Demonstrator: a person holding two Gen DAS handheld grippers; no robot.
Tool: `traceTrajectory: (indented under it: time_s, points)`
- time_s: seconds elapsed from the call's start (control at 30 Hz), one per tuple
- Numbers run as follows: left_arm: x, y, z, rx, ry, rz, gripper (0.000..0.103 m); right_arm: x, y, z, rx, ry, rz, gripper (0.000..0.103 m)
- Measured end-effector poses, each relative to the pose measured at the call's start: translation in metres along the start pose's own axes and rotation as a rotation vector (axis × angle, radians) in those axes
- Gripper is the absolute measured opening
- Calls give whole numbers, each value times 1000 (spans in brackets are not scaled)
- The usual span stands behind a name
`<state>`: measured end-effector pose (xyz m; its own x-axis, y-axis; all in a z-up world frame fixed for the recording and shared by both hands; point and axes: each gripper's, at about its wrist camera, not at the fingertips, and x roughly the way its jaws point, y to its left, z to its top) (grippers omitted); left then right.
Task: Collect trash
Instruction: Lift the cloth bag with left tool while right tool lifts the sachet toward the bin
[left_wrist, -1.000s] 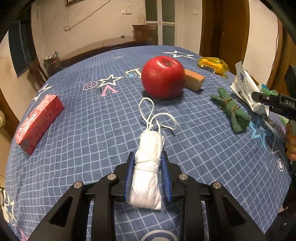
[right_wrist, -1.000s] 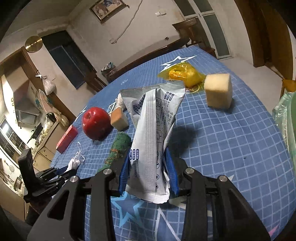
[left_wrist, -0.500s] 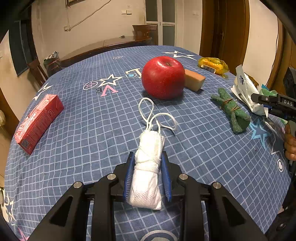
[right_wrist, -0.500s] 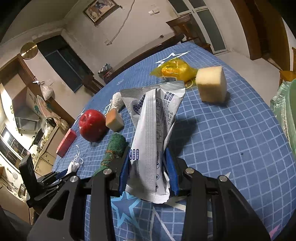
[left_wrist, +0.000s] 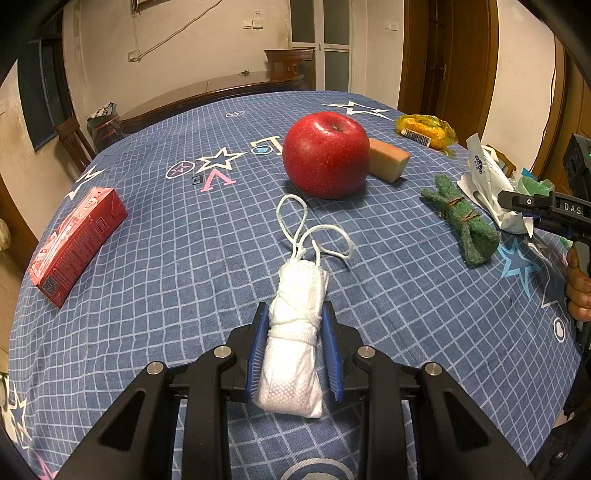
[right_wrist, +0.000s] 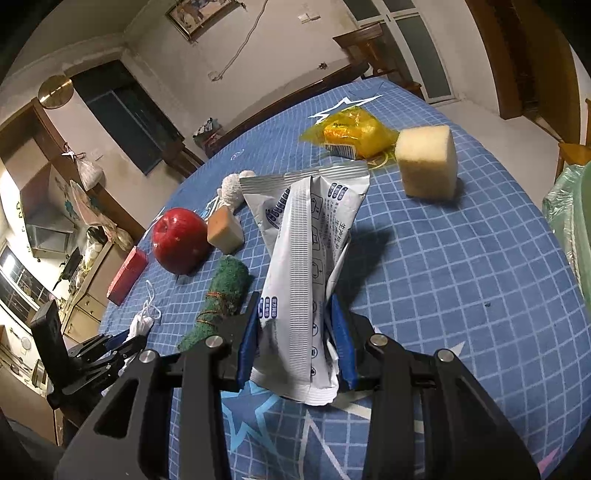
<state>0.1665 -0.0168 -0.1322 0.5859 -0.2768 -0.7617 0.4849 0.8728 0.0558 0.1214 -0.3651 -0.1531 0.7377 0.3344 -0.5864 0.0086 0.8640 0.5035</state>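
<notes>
My left gripper is shut on a rolled white face mask low over the blue tablecloth; its ear loops trail forward. My right gripper is shut on a crumpled white and silver wrapper, held upright above the cloth. The right gripper and wrapper also show at the right edge of the left wrist view. The left gripper shows at the lower left of the right wrist view.
On the table lie a red apple, a tan sponge block, a green rolled cloth, a yellow packet, a red carton and a pale sponge cube. A green bag is at the right edge.
The right gripper with the wrapper has drifted slightly right and up over the table. The left gripper holds still with the mask.
</notes>
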Motion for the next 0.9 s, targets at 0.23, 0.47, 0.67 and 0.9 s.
traceTrajectory:
  time_s: [0.23, 0.47, 0.67, 0.9]
  points:
    - [0, 0, 0, 0, 0, 0, 30, 5, 3, -1, -4, 6, -4, 35]
    - [1, 1, 1, -7, 1, -11, 30, 8, 6, -1, -12, 15, -13, 36]
    - [1, 0, 1, -11, 2, -16, 30, 10, 7, -1, -17, 14, -8, 35]
    - [-1, 3, 1, -43, 9, 0, 28, -8, 21, -16, -52, -41, -7, 35]
